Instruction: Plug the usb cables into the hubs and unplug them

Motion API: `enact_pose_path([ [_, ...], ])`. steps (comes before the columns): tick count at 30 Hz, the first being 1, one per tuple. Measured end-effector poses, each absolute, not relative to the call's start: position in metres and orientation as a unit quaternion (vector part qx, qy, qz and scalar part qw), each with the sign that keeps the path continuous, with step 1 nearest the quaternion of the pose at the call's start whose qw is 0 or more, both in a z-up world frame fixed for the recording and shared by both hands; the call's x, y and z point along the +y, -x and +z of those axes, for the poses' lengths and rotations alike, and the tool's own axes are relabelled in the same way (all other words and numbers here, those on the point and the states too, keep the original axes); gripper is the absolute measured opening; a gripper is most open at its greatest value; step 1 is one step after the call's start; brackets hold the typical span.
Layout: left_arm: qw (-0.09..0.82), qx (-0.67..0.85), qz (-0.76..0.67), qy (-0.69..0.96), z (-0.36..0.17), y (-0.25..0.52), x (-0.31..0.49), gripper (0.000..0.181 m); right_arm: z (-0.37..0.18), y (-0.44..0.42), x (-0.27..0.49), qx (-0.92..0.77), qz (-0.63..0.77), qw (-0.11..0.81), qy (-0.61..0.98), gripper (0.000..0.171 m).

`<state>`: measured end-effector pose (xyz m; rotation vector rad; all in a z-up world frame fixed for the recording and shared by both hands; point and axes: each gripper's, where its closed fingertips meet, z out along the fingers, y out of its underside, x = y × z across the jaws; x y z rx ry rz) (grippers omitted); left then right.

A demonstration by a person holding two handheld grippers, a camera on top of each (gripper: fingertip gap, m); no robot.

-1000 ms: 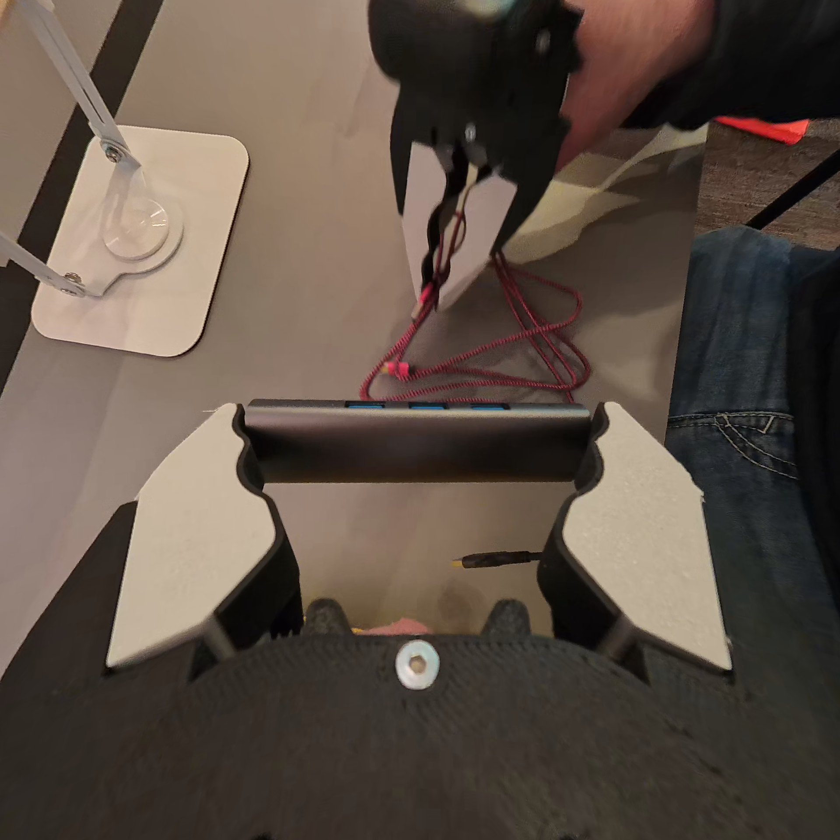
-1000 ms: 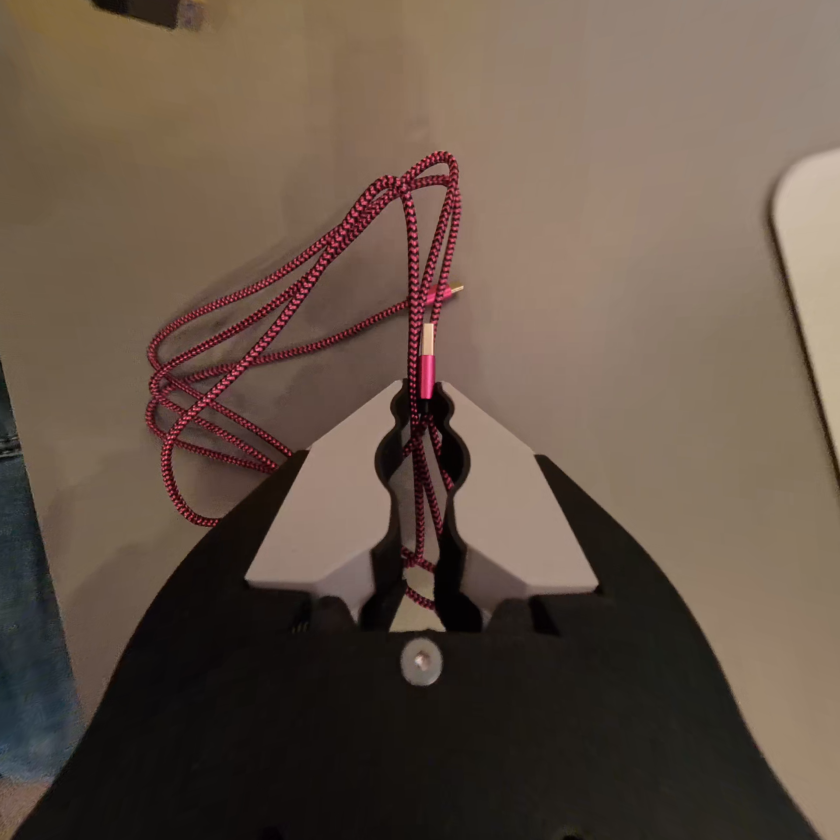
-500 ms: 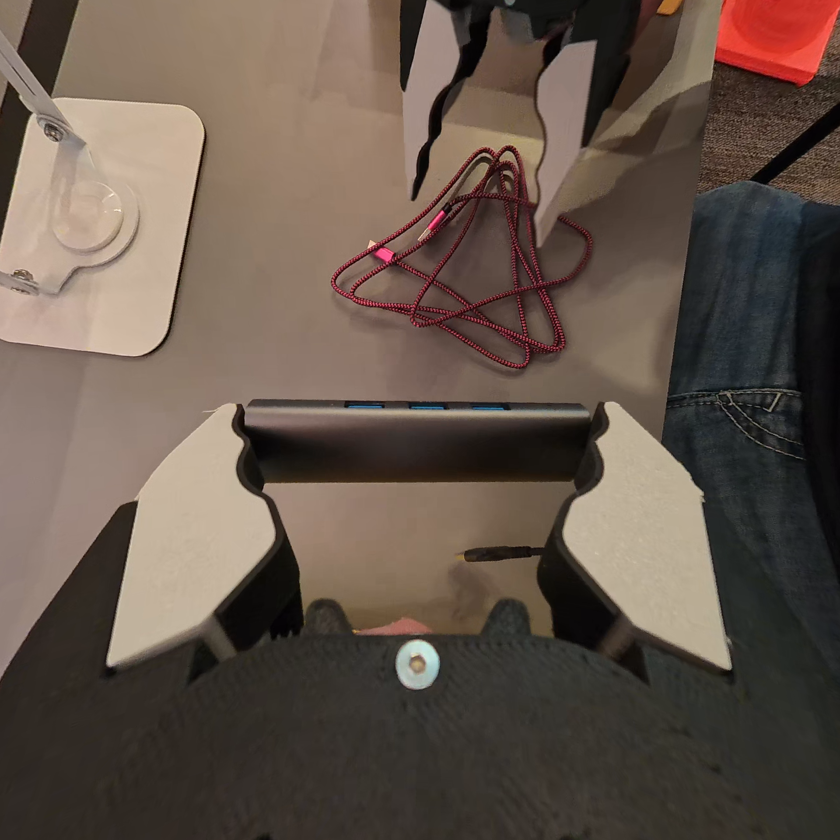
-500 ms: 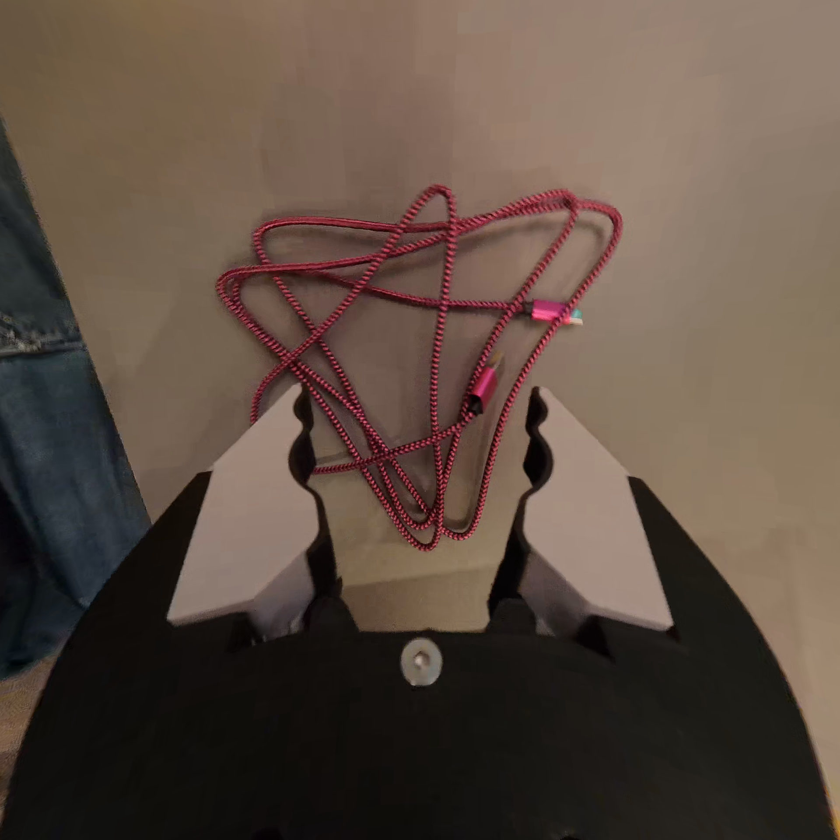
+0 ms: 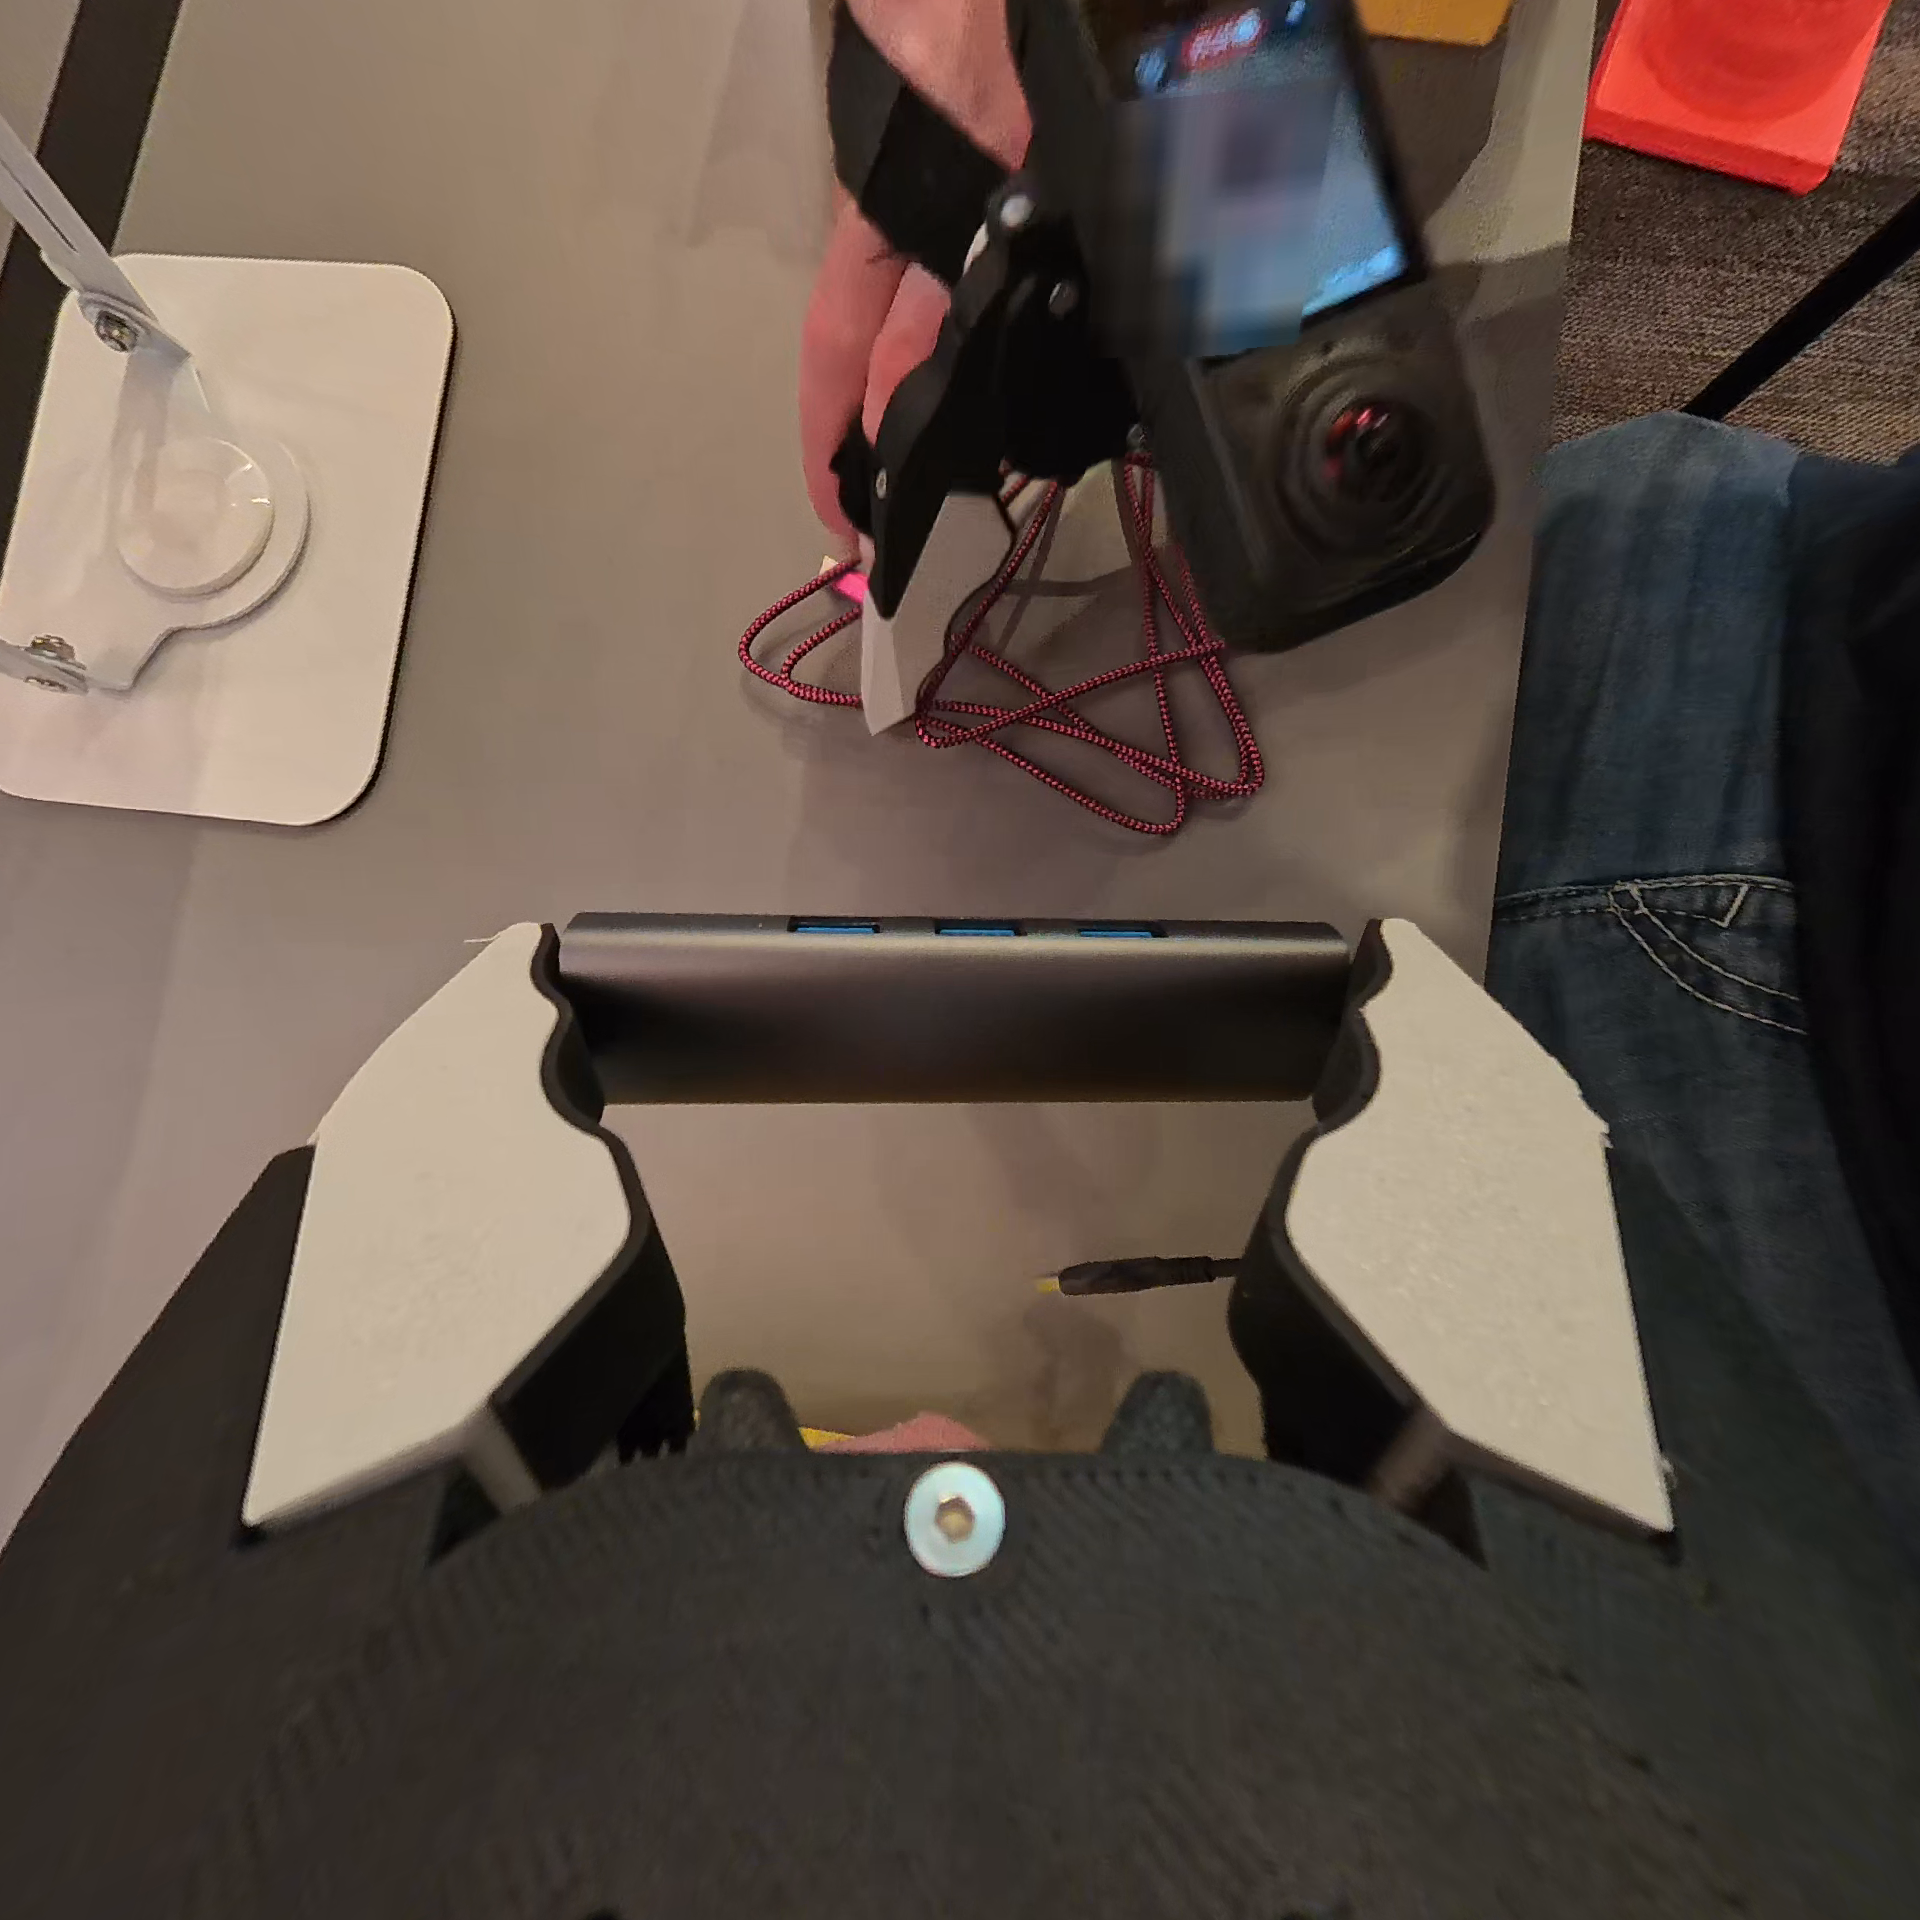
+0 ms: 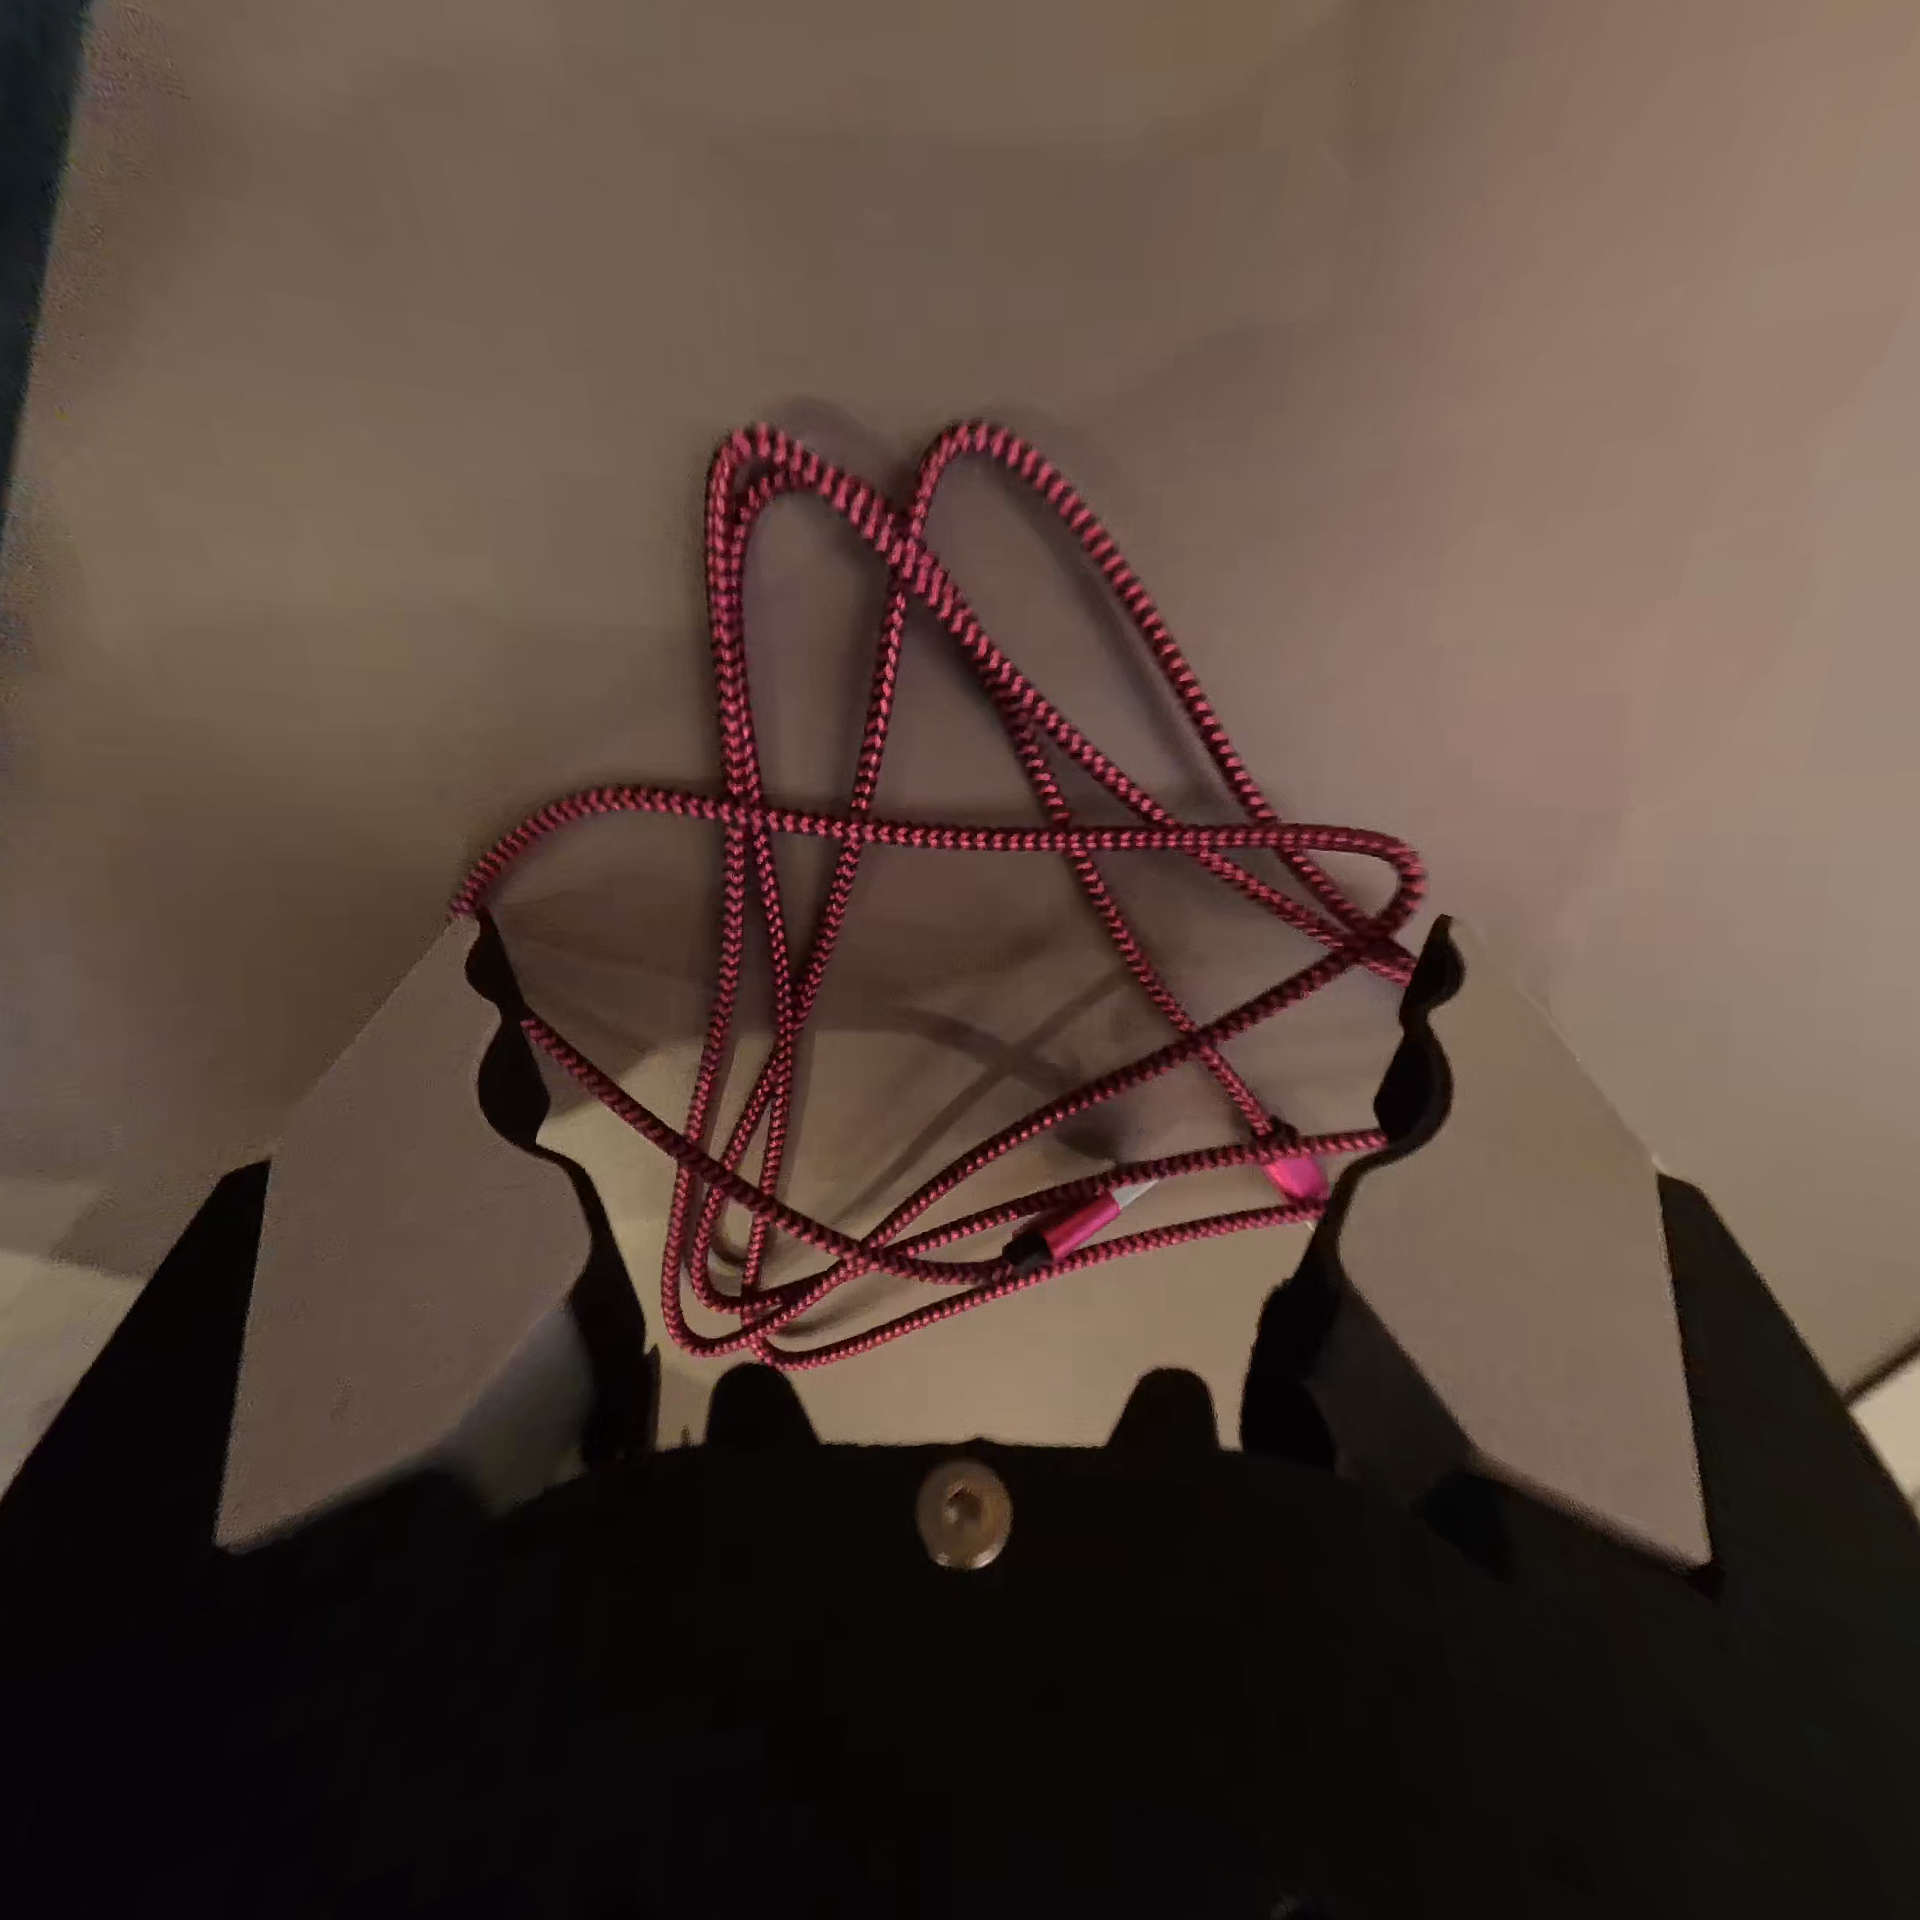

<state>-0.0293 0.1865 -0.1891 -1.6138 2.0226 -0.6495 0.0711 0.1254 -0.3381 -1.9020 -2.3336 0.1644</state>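
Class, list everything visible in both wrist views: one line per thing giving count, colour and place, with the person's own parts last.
Slim dark grey USB hub: one, three blue ports, clamped between the left gripper's fingers.
Braided magenta-and-black USB cable: one, loosely tangled on the table, unplugged.
Black cable plug: one, on the table behind the hub.
White lamp base: one, table's far left.
Orange object: one, on the floor, top right.
Grey table: one, under everything.
Left gripper: black with grey fingers, shut on the hub.
Right gripper: open over the cable.
Hand: one, holding the right gripper.
Blue-jeaned leg: right edge.
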Motion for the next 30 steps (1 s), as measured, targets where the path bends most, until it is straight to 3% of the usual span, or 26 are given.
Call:
enact_pose_path([
  [7,0.234,0.737,-0.237,0.588,-0.189,0.034,0.187,0.133,-0.339,-0.08,0.133,-0.783,0.071,0.05,0.616,0.14],
  [12,0.231,0.738,-0.237,0.588,-0.191,0.034,0.187,0.133,-0.329,-0.091,0.137,-0.779,0.072,0.051,0.621,0.078],
  [19,0.224,0.742,-0.234,0.586,-0.196,0.029,0.183,0.133,-0.326,-0.1,0.134,-0.74,0.079,0.058,0.666,0.01],
  [30,0.221,0.746,-0.234,0.583,-0.2,0.023,0.178,0.133,-0.298,-0.103,0.136,-0.666,0.109,0.123,0.728,0.003],
])
